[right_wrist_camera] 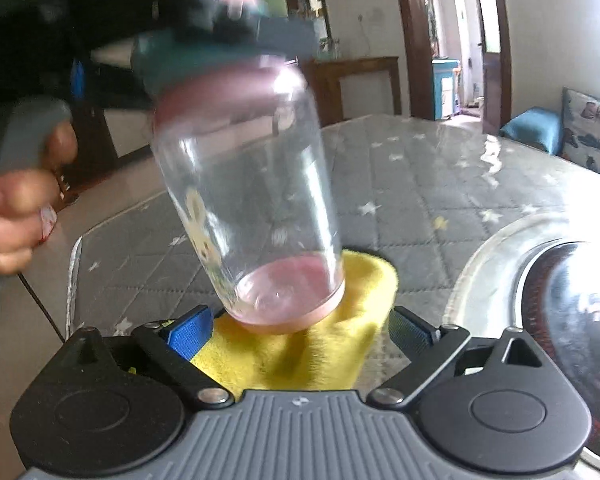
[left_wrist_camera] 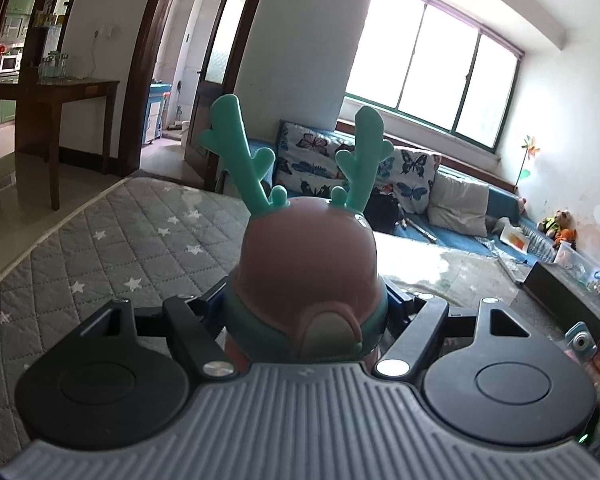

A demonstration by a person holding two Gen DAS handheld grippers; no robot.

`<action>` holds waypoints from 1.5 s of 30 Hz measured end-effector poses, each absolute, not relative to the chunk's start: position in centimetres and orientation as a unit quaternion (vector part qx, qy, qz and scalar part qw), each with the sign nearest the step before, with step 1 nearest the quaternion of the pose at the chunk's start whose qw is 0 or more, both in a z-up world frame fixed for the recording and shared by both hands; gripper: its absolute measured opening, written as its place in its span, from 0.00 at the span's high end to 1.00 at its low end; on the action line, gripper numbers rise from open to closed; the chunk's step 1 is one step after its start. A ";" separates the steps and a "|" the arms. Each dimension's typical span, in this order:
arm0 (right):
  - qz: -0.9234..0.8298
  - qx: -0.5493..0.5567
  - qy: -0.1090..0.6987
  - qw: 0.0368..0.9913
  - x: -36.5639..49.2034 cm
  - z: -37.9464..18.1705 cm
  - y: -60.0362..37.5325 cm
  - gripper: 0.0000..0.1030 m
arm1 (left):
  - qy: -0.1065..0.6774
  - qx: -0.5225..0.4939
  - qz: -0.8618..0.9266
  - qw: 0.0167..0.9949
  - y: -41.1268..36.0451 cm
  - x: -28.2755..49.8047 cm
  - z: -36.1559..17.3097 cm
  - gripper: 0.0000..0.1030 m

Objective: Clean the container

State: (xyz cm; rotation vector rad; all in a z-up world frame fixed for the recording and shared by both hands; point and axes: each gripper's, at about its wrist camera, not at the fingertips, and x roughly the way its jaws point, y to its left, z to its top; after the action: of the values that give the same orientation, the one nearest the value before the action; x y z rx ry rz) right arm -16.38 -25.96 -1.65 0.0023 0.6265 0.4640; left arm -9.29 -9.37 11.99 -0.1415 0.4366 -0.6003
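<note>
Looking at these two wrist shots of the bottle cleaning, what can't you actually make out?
- Left wrist view: the bottle's clear body is hidden behind its brown deer lid; only lid and antlers show.
- Right wrist view: the bottle and left gripper are motion-blurred, so the pads' contact is unclear.
- Right wrist view: whether the right gripper pinches the yellow cloth is hidden by the bottle's base.
- Right wrist view: the glass dish is cut off by the frame edge.

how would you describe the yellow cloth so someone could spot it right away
Start at the grey star-quilted table cover, then come to the right gripper in the foreground. The yellow cloth sits between its blue-padded fingers, under the clear bottle's pink base: the only bright yellow, fuzzy thing there.
</note>
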 end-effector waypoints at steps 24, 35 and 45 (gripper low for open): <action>0.214 0.008 0.253 0.943 -19.4 -2.0 -27.6 0.85 | 0.210 -0.094 -0.301 0.925 -8.8 -9.2 11.7 0.28; 0.214 0.027 0.279 0.936 -18.9 -1.6 -28.4 0.38 | 0.215 -0.096 -0.302 0.924 -9.1 -9.2 11.8 0.28; 0.232 0.039 0.309 0.922 -17.3 -2.9 -27.0 0.39 | 0.201 -0.095 -0.305 0.926 -8.9 -9.8 12.7 0.28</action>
State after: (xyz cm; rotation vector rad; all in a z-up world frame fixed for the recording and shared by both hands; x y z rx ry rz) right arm -17.33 -27.05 -2.93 0.0809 0.6346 0.4760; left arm -9.82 -8.89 12.72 -0.1950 0.4114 -0.6265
